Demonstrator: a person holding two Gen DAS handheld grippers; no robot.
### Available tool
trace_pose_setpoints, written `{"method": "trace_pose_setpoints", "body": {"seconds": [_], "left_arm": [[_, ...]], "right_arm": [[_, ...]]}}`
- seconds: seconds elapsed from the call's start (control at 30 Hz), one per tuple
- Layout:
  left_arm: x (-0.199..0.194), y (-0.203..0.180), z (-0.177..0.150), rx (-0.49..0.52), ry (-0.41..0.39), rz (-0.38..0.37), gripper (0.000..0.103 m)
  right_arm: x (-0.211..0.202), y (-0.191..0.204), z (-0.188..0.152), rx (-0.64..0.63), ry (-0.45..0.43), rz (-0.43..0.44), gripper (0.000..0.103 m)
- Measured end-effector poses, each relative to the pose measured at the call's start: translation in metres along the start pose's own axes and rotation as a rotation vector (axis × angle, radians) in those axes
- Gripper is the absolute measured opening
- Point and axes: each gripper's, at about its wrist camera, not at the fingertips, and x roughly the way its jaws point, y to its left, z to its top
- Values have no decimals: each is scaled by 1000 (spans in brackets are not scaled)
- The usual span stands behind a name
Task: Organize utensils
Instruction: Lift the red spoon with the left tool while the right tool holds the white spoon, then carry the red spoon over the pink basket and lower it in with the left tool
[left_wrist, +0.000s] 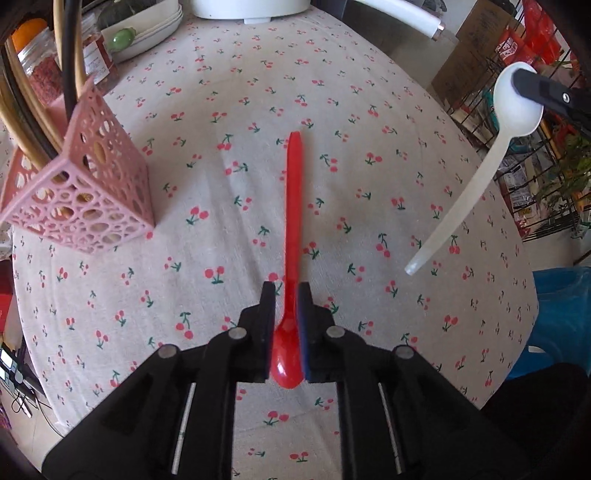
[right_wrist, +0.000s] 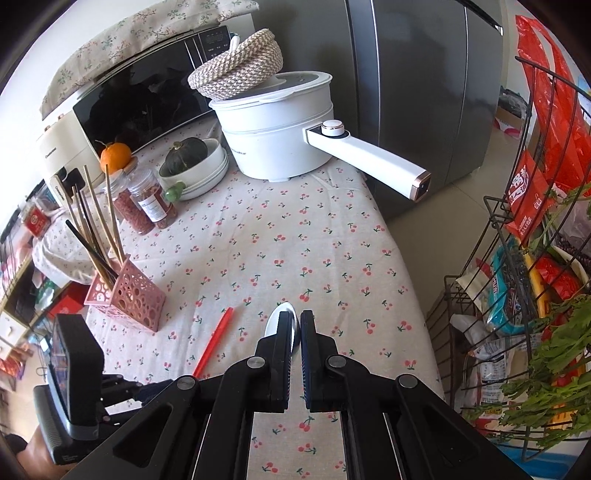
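A red spoon (left_wrist: 291, 221) has its bowl between the pads of my left gripper (left_wrist: 286, 291), which is shut on it; the handle points forward over the cherry-print tablecloth (left_wrist: 369, 110). From the right wrist view the red spoon (right_wrist: 216, 341) slants up off the cloth. My right gripper (right_wrist: 295, 317) is shut on the bowl of a white spoon (right_wrist: 280, 319). In the left wrist view that white spoon (left_wrist: 476, 177) hangs handle-down at the right, above the table's edge. A pink perforated holder (left_wrist: 92, 199) with chopsticks (right_wrist: 99, 229) stands to the left.
A white electric pot (right_wrist: 280, 136) with a long handle stands at the back, with jars (right_wrist: 151, 203), stacked white bowls (right_wrist: 207, 173) and a microwave (right_wrist: 129, 96) beside it. A wire rack (right_wrist: 517, 295) of packets and greens stands off the table's right edge. A blue stool (left_wrist: 561, 317) is below.
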Motion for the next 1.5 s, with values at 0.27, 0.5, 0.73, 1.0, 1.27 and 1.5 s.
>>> {"method": "trace_pose_setpoints", "body": {"seconds": [0.27, 0.5, 0.73, 1.0, 1.27, 1.5], "left_arm": [[20, -14, 53, 35, -70, 38, 34], [43, -13, 67, 21, -69, 60, 12], [-4, -24, 33, 77, -239, 63, 12], [-86, -19, -4, 76, -437, -10, 12], [-164, 18, -34, -9, -770, -8, 12], [-197, 59, -41, -120, -1076, 84, 12]], "right_arm": [[5, -2, 2, -1, 10, -2, 5], [4, -14, 2, 14, 13, -6, 5], [-12, -9, 3, 4, -41, -5, 5], [-39, 14, 4, -24, -124, 10, 5], [-69, 52, 8, -62, -259, 53, 5], [-84, 88, 9, -113, -361, 81, 5]]}}
